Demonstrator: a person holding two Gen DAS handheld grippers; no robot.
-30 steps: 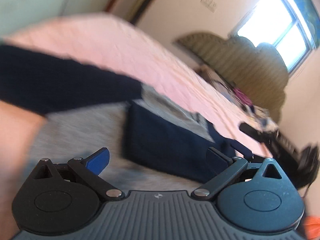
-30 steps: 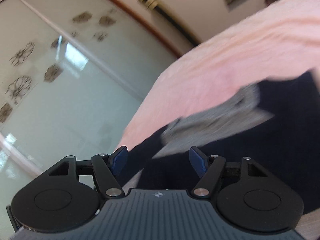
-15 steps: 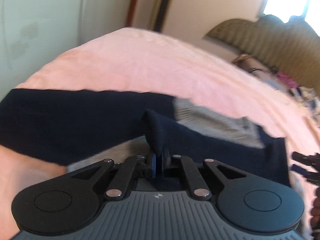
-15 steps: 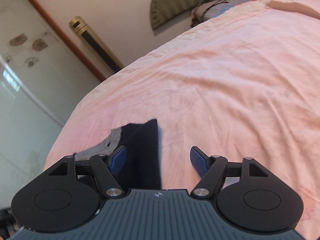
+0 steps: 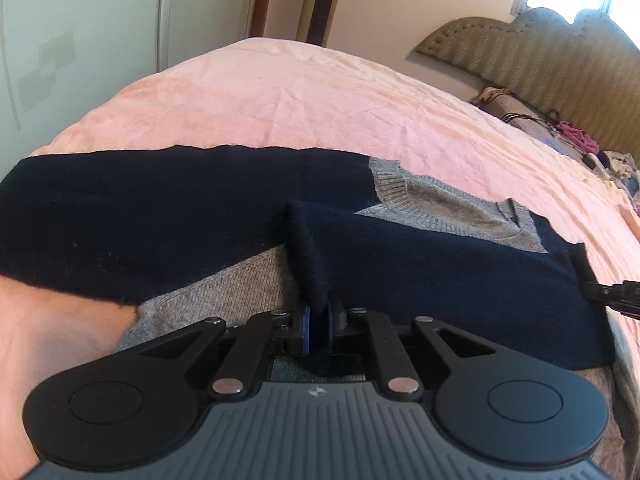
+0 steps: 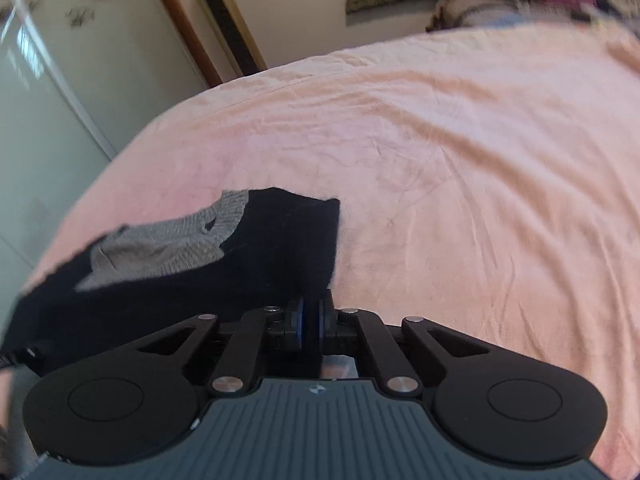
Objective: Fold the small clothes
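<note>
Sweater (image 5: 440, 276) pinched in both claws

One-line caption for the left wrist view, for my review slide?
Left gripper pinches a raised fold of the navy-and-grey sweater spread on the pink bedspread.

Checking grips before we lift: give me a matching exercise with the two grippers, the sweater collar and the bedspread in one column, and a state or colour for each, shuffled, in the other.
Things:
1. left gripper
2. right gripper
3. sweater collar
4. bedspread

States or colours:
A. pink, wrinkled
B. grey ribbed knit
C. shut on a raised navy fold near the sweater's middle
D. shut at the sweater's navy side edge, next to bare bedding

Pairs: 1-C, 2-D, 3-B, 4-A
</note>
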